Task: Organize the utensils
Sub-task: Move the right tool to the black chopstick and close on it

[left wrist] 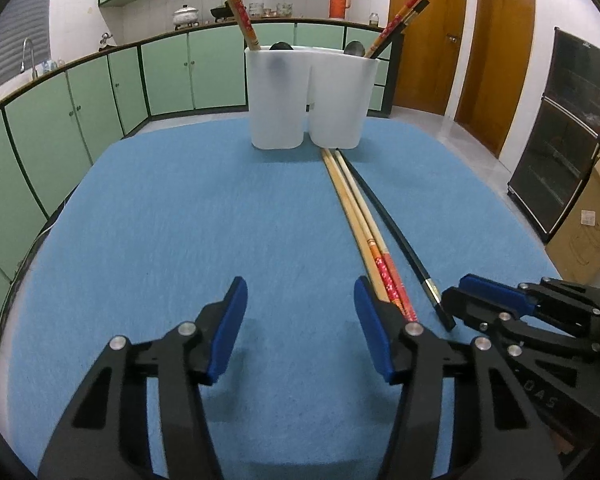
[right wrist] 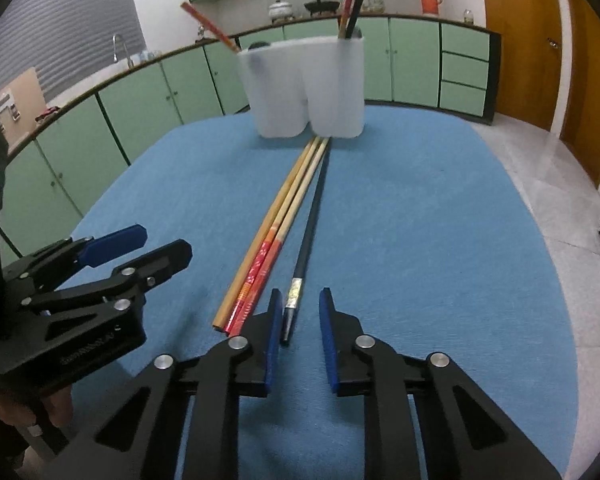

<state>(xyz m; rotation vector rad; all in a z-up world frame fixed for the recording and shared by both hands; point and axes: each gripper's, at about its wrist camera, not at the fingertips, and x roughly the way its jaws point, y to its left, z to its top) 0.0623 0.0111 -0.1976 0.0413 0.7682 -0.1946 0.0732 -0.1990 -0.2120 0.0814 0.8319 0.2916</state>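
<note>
Blue worktop [left wrist: 160, 220]. Chopsticks [right wrist: 284, 216] lie in a row mid-worktop, tips touching the white holder [right wrist: 304, 88] near the far edge. Right hand-held gripper [right wrist: 300, 308] narrowly parted around the black chopstick [right wrist: 310, 220] butt, pads not pressing. Left hand-held gripper [left wrist: 300, 300] about half open, empty, just beside the red-patterned ends.

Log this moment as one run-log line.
left gripper: open over mat, beside bamboo chopsticks | right gripper: open, astride black chopstick end | holder: upright
</note>
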